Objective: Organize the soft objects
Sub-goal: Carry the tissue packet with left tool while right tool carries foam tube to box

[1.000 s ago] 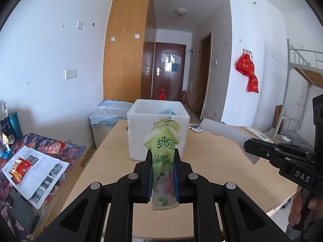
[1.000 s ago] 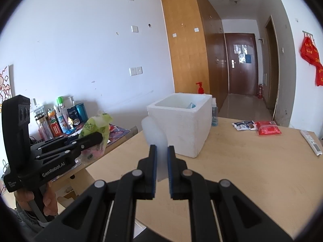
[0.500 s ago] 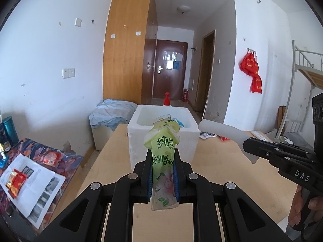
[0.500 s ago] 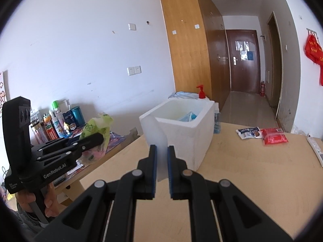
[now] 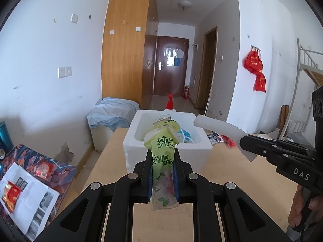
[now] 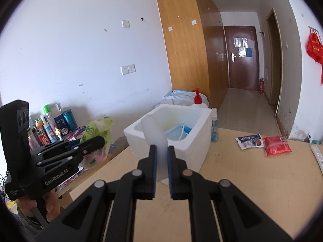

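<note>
My left gripper [image 5: 162,159] is shut on a green tissue pack [image 5: 163,161] and holds it upright above the wooden table, just in front of the white foam box [image 5: 139,147]. The pack also shows in the right wrist view [image 6: 97,139]. My right gripper [image 6: 161,157] is shut on a white translucent soft sheet [image 6: 155,139], near the foam box [image 6: 141,143]. That sheet shows in the left wrist view [image 5: 220,129], reaching over the box's right rim. Blue face masks [image 6: 178,132] lie inside the box.
A red-pump bottle [image 6: 196,98] and a small clear bottle [image 6: 214,129] stand by the box. Snack packets [image 6: 264,143] and a remote [image 6: 318,155] lie on the table's right. A side table with bottles [image 6: 52,125] and papers [image 5: 24,193] stands at the left.
Both grippers have moved closer to the foam box and higher, so its inside with the masks now shows. Both keep their hold.
</note>
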{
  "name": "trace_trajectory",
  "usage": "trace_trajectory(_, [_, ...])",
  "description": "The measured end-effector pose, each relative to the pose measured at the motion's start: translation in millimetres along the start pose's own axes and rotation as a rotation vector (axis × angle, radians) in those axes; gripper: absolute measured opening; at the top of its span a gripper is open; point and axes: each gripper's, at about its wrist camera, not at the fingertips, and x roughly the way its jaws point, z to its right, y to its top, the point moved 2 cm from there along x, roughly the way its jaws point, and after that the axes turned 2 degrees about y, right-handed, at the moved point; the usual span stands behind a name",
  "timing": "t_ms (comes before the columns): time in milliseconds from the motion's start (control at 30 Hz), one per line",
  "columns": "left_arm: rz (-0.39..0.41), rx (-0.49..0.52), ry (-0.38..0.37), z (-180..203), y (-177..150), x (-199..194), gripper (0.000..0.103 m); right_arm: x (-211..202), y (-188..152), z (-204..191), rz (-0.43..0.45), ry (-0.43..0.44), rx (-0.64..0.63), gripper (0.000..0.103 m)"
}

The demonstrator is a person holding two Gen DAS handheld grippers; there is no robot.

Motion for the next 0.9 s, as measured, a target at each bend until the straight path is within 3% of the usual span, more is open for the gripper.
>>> trace_trajectory(900, [-0.028, 0.001, -0.001, -2, 56, 95, 0.017, 82, 58, 39, -0.065, -0.021, -0.019, 0.012])
